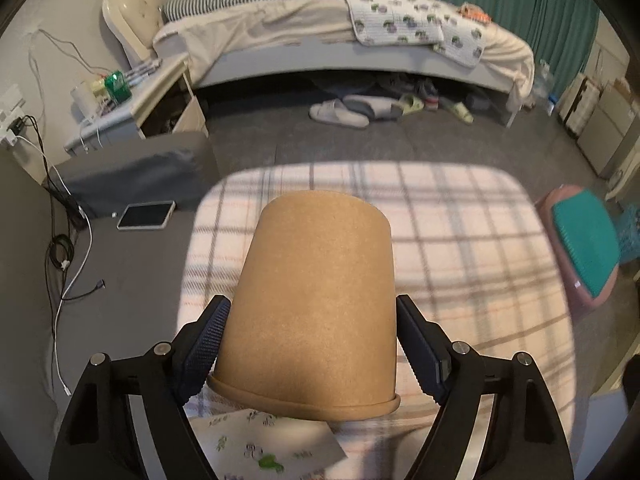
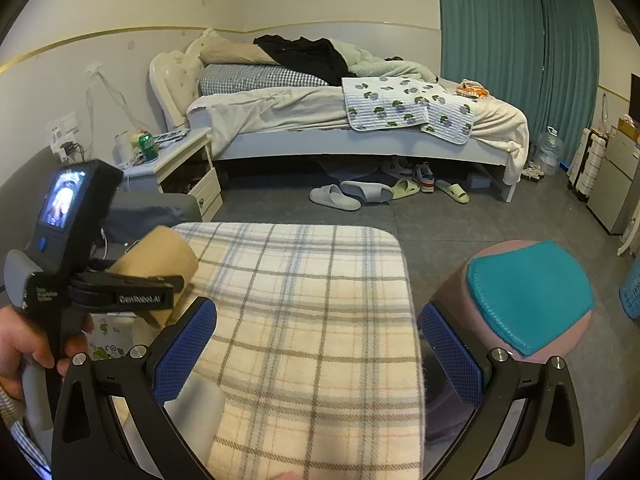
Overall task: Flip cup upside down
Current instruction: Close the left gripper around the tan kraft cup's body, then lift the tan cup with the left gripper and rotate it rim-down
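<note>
A brown paper cup [image 1: 316, 304] fills the middle of the left wrist view, its closed base pointing away and up, its rolled rim near the camera and low. My left gripper [image 1: 312, 316] is shut on the cup, one pad on each side. It is held tilted above the plaid cloth [image 1: 460, 240]. In the right wrist view the cup [image 2: 160, 256] shows at the left, clamped in the left gripper [image 2: 176, 284]. My right gripper [image 2: 320, 344] is open and empty above the plaid cloth [image 2: 304, 300].
A printed paper packet [image 1: 264, 444] lies under the cup's rim. A pink stool with a teal cushion [image 2: 528, 300] stands to the right of the table. A phone [image 1: 146, 216] and cables lie on the floor at left. A bed [image 2: 360, 120] and slippers are beyond.
</note>
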